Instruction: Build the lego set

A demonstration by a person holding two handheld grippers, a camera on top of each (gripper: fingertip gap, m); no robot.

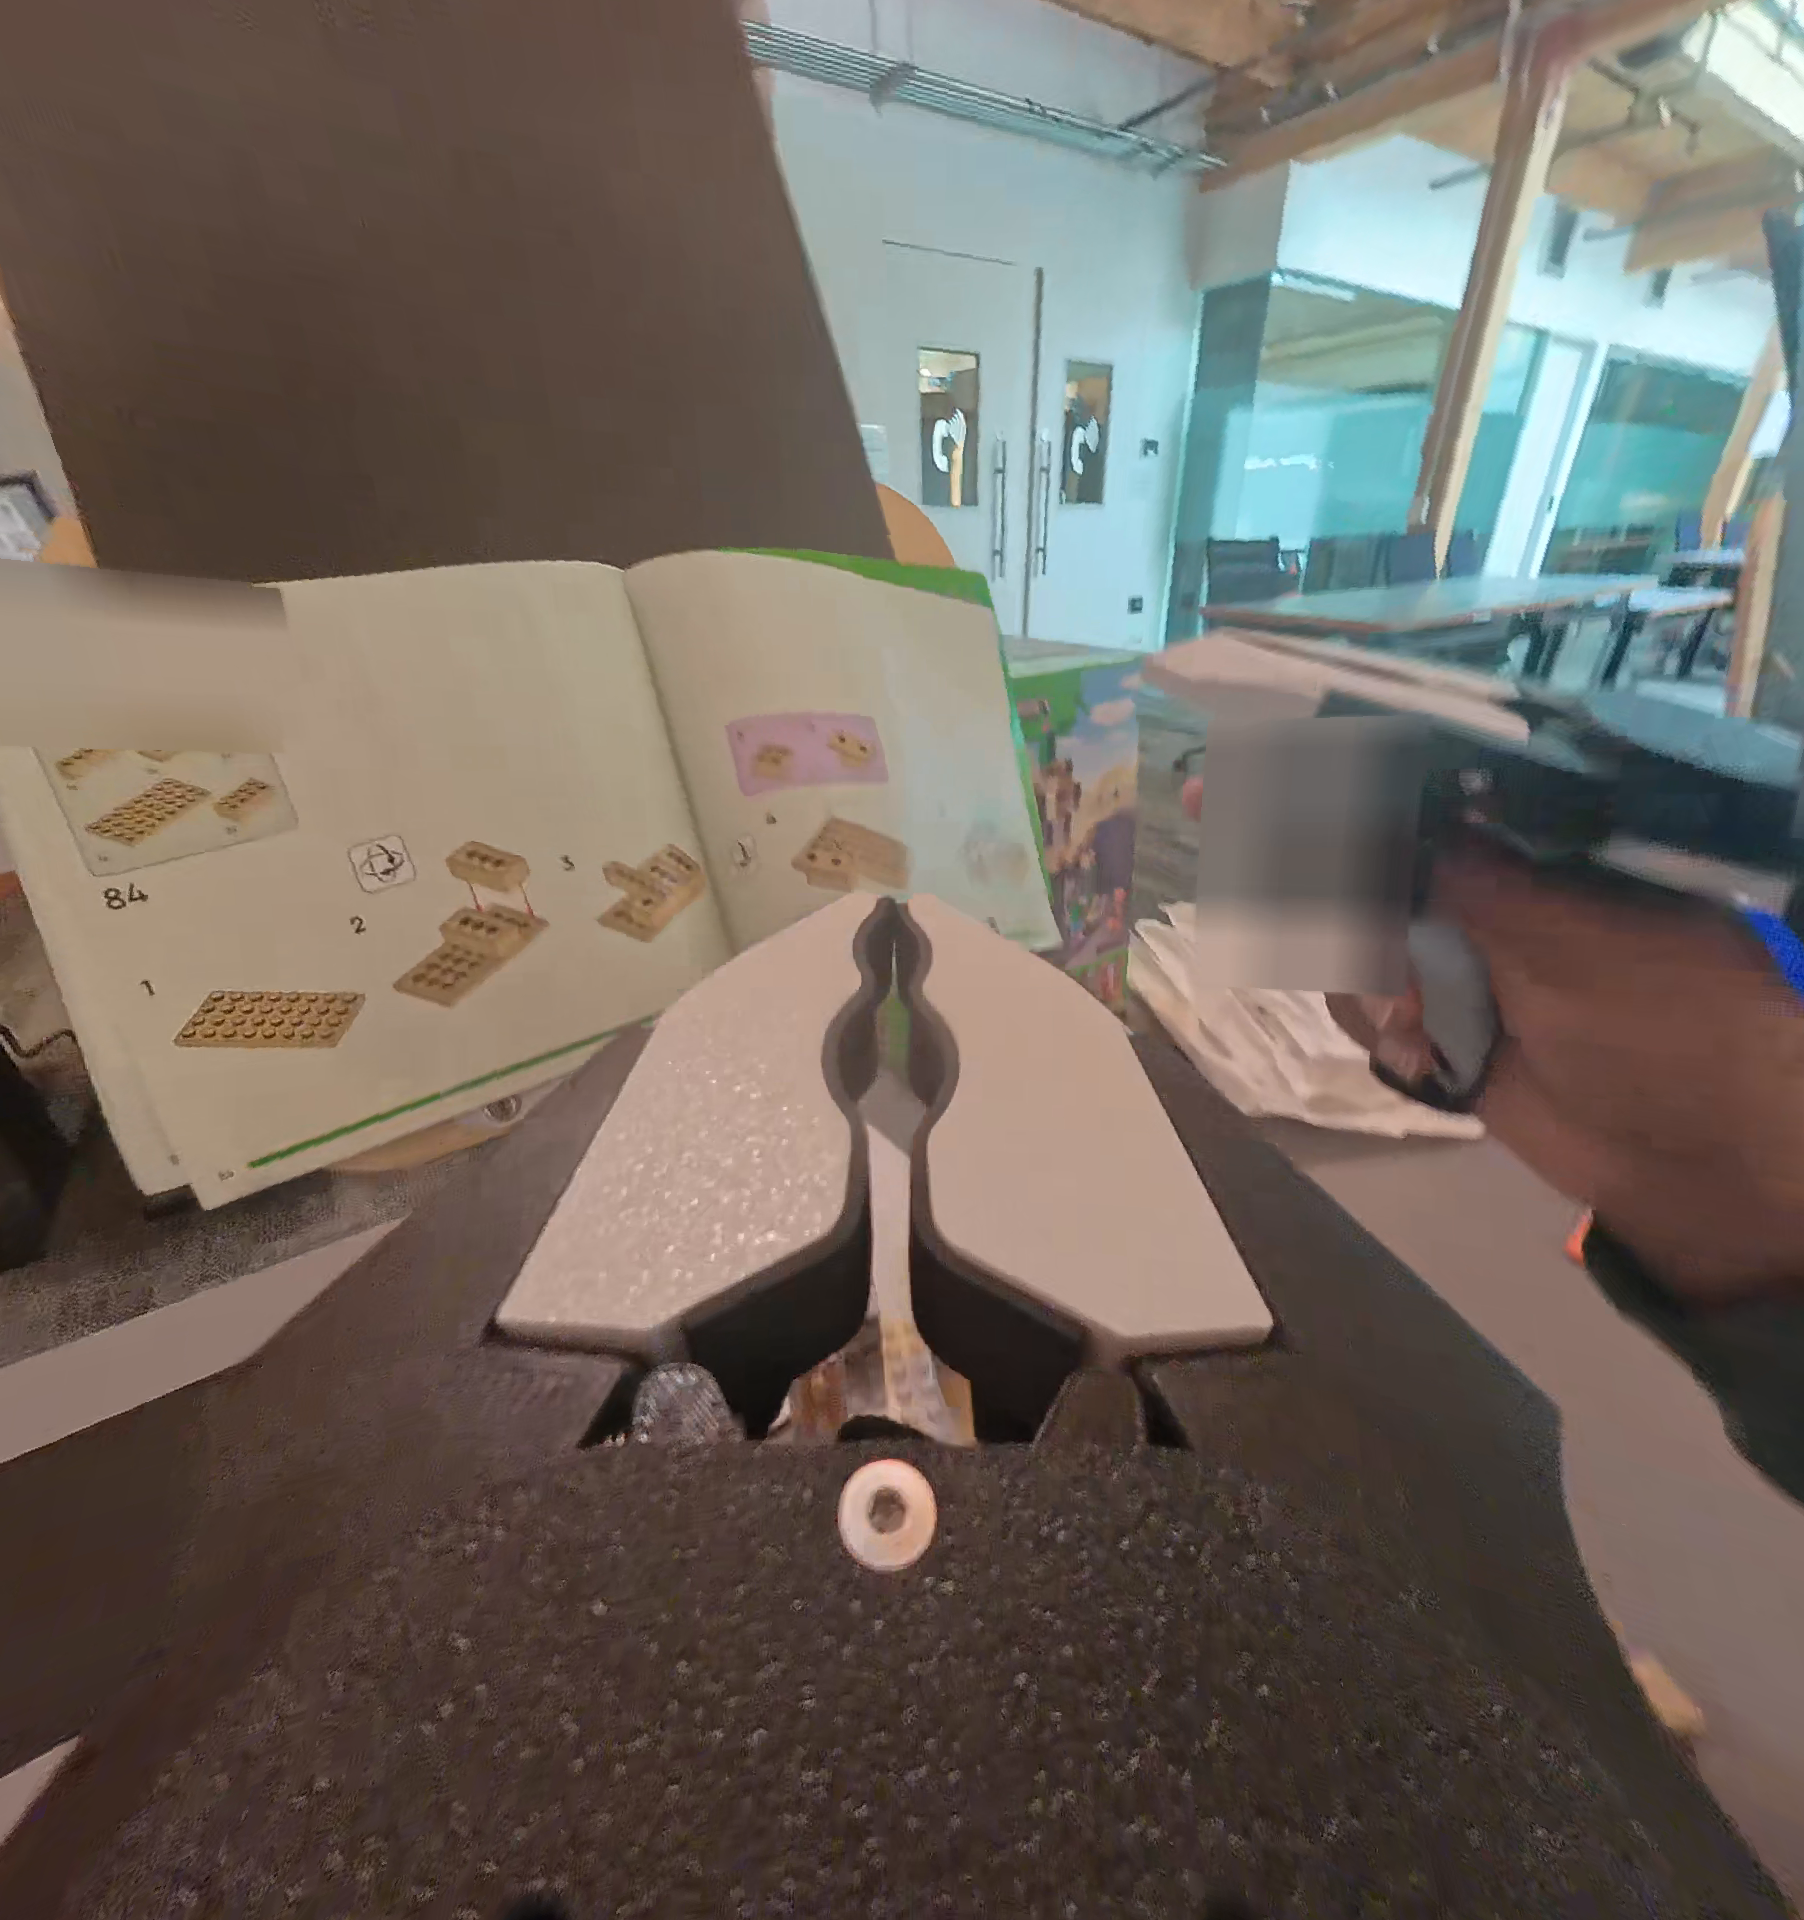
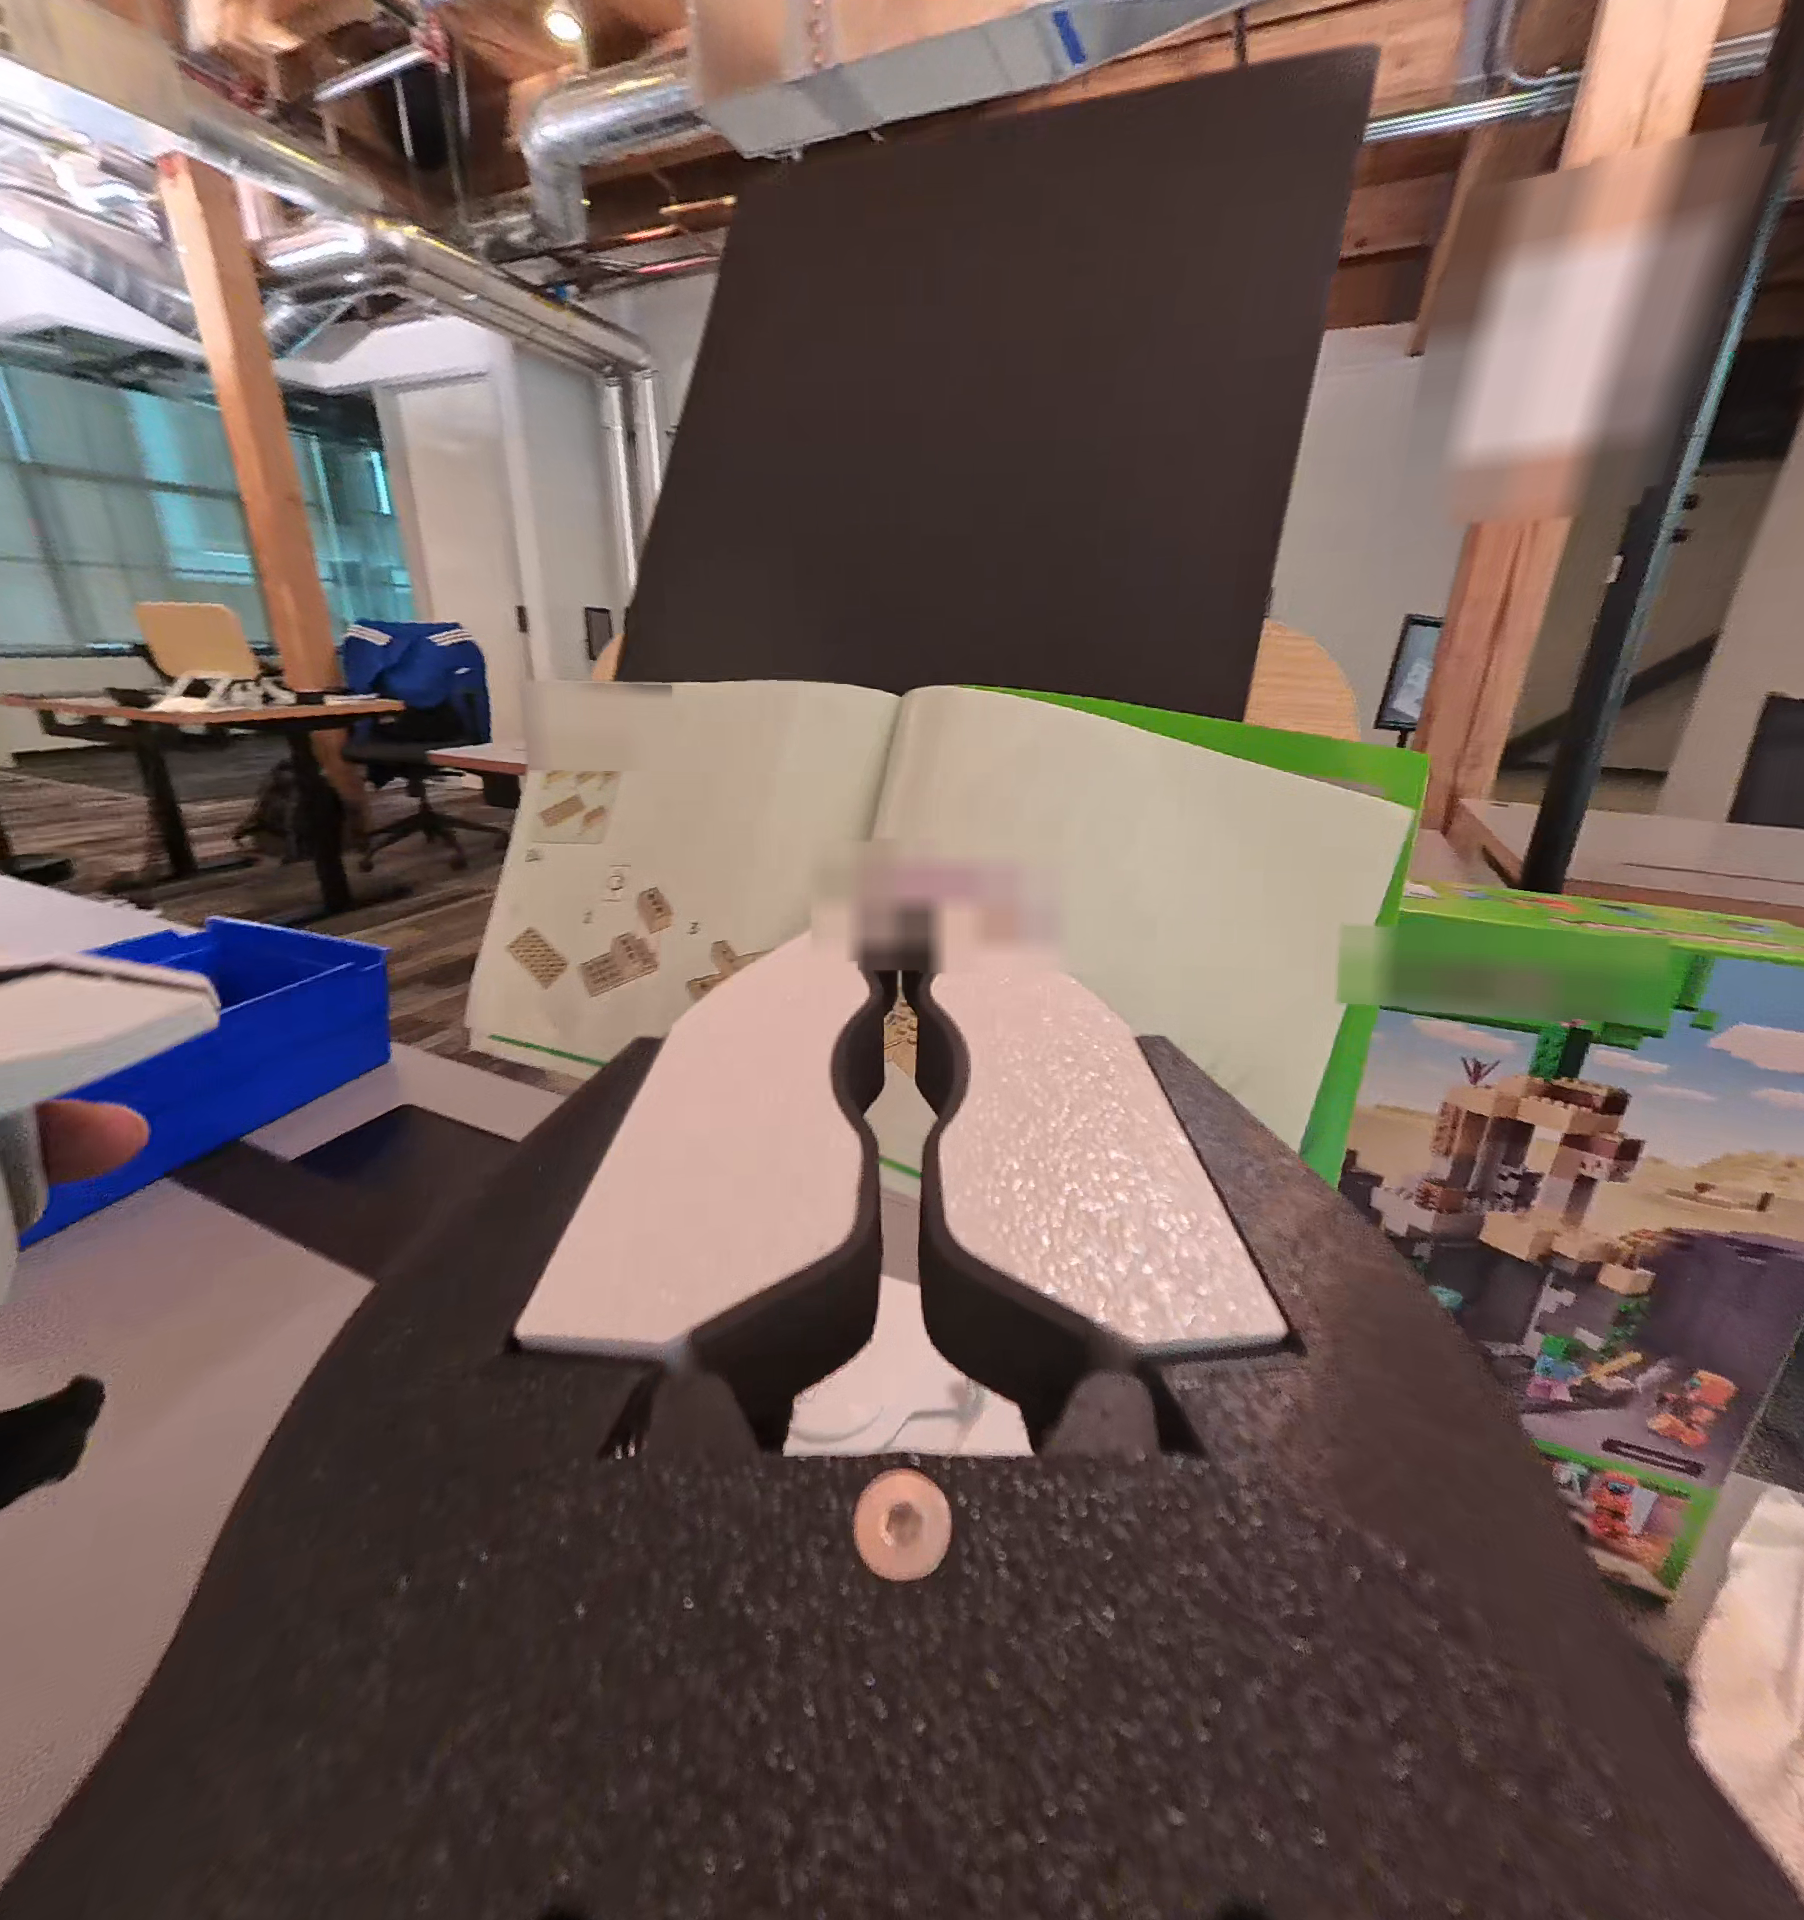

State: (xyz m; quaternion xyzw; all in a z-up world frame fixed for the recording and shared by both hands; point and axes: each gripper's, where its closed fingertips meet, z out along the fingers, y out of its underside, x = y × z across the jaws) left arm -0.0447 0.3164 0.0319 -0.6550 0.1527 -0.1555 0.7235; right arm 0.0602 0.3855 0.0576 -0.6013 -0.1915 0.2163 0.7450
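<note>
Both grippers are raised off the surface and pointed at the open manual (image 1: pixel 482 831). Left gripper (image 1: pixel 896 920) has its tips pinched together, nothing in them. Right gripper (image 2: pixel 906 982) is nearly closed, also empty. Lego box (image 2: pixel 1563 1226) sits right of the manual.

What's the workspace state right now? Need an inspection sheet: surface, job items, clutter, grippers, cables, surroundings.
Surface: grey table, bare patches showing.
Job's things: instruction booklet open, propped upright against a dark board; set box standing right of it; loose bricks not clearly seen.
Clutter: blue bin to the left; crumpled white bags to the right.
Grippers: left gripper closed, tips meeting, nothing visibly held; right gripper nearly closed, a thin gap between the tips, nothing visibly held. Both aim at the booklet.
Cables: nothing seen.
Surroundings: open office with desks, chairs, glass partitions, wooden posts and exposed ducts.
</note>
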